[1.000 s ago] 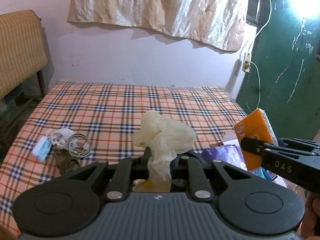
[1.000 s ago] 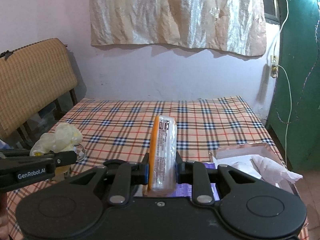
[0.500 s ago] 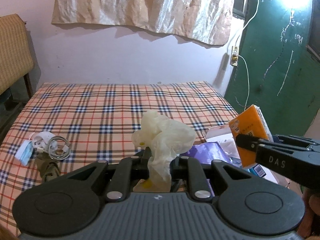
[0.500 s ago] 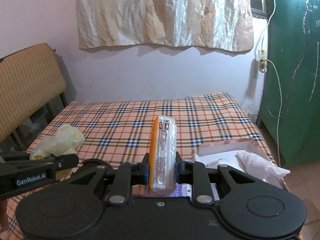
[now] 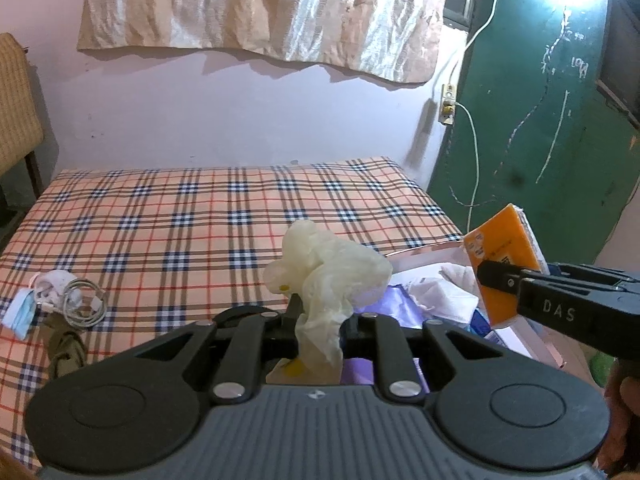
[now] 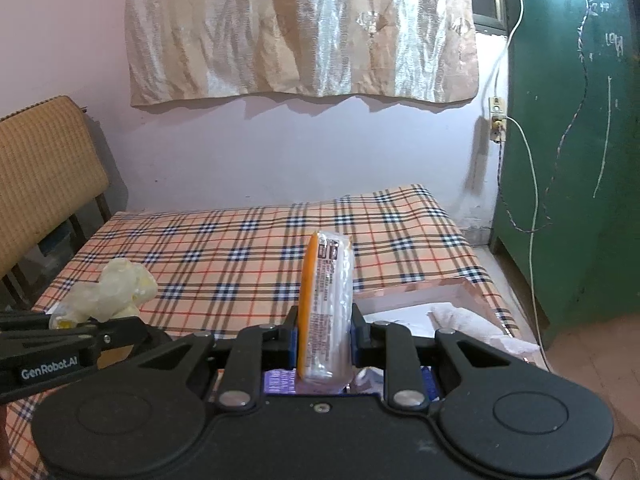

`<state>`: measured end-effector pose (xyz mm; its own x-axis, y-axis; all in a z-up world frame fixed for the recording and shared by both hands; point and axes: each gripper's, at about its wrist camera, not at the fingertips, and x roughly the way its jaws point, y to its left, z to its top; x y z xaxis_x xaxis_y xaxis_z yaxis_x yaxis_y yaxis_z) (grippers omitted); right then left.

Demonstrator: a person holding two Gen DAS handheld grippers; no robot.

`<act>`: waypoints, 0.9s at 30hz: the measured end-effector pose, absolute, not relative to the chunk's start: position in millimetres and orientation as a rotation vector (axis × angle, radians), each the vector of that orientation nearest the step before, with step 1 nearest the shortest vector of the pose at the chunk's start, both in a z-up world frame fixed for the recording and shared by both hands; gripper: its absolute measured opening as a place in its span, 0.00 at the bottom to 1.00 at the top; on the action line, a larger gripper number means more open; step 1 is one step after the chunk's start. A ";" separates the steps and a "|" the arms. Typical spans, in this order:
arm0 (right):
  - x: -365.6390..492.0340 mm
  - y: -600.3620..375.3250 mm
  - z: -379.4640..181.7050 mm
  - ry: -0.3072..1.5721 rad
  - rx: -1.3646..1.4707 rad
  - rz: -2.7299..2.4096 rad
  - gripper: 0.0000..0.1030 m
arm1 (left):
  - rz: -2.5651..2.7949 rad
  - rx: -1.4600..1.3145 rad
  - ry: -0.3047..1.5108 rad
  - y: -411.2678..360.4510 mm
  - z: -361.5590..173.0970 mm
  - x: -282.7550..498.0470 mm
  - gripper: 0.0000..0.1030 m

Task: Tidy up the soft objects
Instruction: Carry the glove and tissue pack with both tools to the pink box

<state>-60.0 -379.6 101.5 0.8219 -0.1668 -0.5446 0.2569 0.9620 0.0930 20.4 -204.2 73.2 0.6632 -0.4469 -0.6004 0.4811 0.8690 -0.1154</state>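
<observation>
The left gripper (image 5: 318, 320) pinches a crumpled pale glove (image 5: 328, 272), the right gripper (image 6: 324, 338) clamps an orange tissue pack (image 6: 326, 304); carry both low over the open box (image 6: 460, 294) before releasing

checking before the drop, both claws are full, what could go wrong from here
1. The left claw pinches only a thin fold of the crumpled cream plastic glove; it may slip free.
2. The right claw holds the orange tissue pack upright by its lower end; it could tip or squeeze out.
3. The open box sits at the bed's edge; a miss could land on the floor.
</observation>
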 end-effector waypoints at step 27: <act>-65.8 -443.5 79.5 0.599 0.196 -0.303 0.27 | -0.646 0.082 0.706 -270.5 53.7 20.5 0.18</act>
<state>-65.8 -443.5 79.5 0.7836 -0.2225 -0.5801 0.3351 0.9376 0.0932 20.5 -270.5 53.7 0.5767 -0.5242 -0.6266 0.5779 0.8039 -0.1407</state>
